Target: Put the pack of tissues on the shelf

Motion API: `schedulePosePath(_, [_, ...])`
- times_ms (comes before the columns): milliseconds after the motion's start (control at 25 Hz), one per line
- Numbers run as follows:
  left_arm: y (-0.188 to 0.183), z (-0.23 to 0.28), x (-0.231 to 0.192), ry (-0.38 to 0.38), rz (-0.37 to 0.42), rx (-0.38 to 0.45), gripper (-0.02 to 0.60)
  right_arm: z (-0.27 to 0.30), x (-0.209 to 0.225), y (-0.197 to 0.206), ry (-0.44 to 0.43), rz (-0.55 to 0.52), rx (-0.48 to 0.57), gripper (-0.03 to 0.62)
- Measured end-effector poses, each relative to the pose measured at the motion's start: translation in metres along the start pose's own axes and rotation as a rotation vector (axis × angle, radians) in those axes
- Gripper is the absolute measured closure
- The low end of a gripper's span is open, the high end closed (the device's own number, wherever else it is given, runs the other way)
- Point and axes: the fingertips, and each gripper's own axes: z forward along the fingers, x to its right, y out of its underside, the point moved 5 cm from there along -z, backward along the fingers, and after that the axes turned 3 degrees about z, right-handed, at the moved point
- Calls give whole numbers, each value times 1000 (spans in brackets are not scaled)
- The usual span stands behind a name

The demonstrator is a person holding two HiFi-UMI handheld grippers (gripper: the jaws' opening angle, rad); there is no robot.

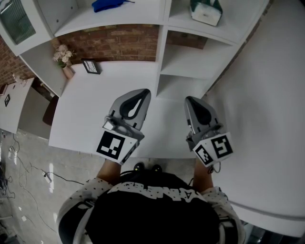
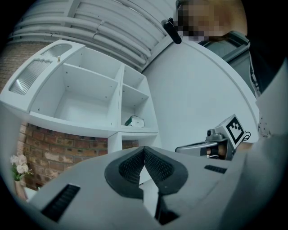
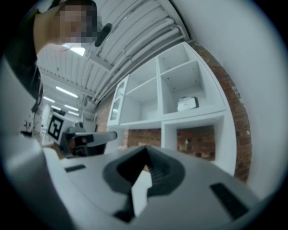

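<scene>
The pack of tissues [image 1: 206, 12], green and white, lies on a shelf board of the white shelf unit [image 1: 162, 52]. It shows small in the left gripper view [image 2: 134, 121] and in the right gripper view [image 3: 187, 103]. My left gripper [image 1: 142, 93] hovers over the white table, shut with nothing between its jaws [image 2: 144, 150]. To its right my right gripper [image 1: 189, 101] is also shut and empty [image 3: 145, 150]. Both point toward the shelf unit, well short of it.
A blue cloth [image 1: 108, 4] lies on the upper left shelf. A small vase of flowers [image 1: 63, 57] and a picture frame [image 1: 90, 66] stand at the table's [image 1: 86, 114] far left corner. Brick wall shows behind the shelves. Cables lie on the floor at left.
</scene>
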Motion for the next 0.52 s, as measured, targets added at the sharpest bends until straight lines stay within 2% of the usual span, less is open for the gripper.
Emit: schedulePosePath(520, [-4, -3, -3, 1, 1, 2, 548, 1, -4, -6, -4, -10, 5, 565])
